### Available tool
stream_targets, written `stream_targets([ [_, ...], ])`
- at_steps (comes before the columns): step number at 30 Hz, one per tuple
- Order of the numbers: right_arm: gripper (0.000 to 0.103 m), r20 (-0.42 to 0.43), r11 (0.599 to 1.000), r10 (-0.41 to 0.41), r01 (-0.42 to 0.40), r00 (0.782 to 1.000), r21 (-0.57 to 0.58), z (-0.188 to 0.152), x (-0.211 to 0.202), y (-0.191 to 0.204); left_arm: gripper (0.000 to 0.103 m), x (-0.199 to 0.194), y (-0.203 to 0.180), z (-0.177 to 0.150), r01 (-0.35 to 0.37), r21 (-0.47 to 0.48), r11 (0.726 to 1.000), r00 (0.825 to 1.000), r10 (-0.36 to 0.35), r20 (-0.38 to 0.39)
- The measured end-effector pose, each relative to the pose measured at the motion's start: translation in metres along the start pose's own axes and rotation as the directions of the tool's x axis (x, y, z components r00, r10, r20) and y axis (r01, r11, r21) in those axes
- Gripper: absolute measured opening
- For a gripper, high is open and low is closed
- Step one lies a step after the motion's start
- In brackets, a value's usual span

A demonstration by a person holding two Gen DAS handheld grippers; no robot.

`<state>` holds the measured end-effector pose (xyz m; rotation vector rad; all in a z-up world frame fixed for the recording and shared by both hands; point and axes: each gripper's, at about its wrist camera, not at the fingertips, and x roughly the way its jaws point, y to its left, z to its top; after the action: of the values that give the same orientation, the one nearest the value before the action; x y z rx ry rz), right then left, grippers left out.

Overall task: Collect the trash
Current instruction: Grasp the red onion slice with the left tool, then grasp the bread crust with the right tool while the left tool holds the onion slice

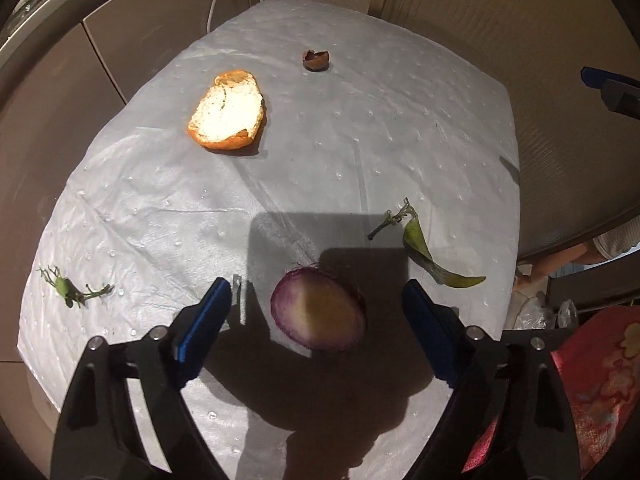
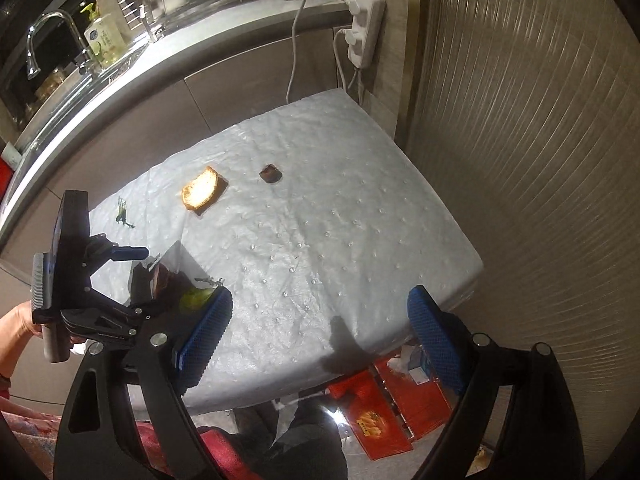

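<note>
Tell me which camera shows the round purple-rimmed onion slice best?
The left wrist view: the round purple-rimmed onion slice lies in full sight between the open left gripper. In the right wrist view that gripper hides nearly all of it.

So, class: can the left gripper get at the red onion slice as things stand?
Probably yes. The left gripper hangs open right above the red onion slice, one finger on each side, and nothing lies between them.

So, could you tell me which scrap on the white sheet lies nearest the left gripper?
The purple onion slice: it lies between the open fingers of the left gripper, while the orange peel and nutshell lie farther off.
</note>
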<state>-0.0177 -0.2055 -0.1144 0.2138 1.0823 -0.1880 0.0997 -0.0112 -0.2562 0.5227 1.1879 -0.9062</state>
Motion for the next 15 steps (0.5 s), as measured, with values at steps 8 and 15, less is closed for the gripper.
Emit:
stream_targets([
  [8,0.089,-0.006,0.999,0.038,-0.038,0.999,-0.033,0.009,0.007,0.003,0.052,0.008,-0.003,-0.003,-0.076,0.025,0.997,0.997,0.076,0.001],
  [15,0.089,-0.034,0.975,0.119,-0.123,0.992,-0.185,0.029,0.033,0.041,0.036,-0.001,0.008,-0.007,-0.041,-0.066,0.997,0.999,0.041,-0.005],
])
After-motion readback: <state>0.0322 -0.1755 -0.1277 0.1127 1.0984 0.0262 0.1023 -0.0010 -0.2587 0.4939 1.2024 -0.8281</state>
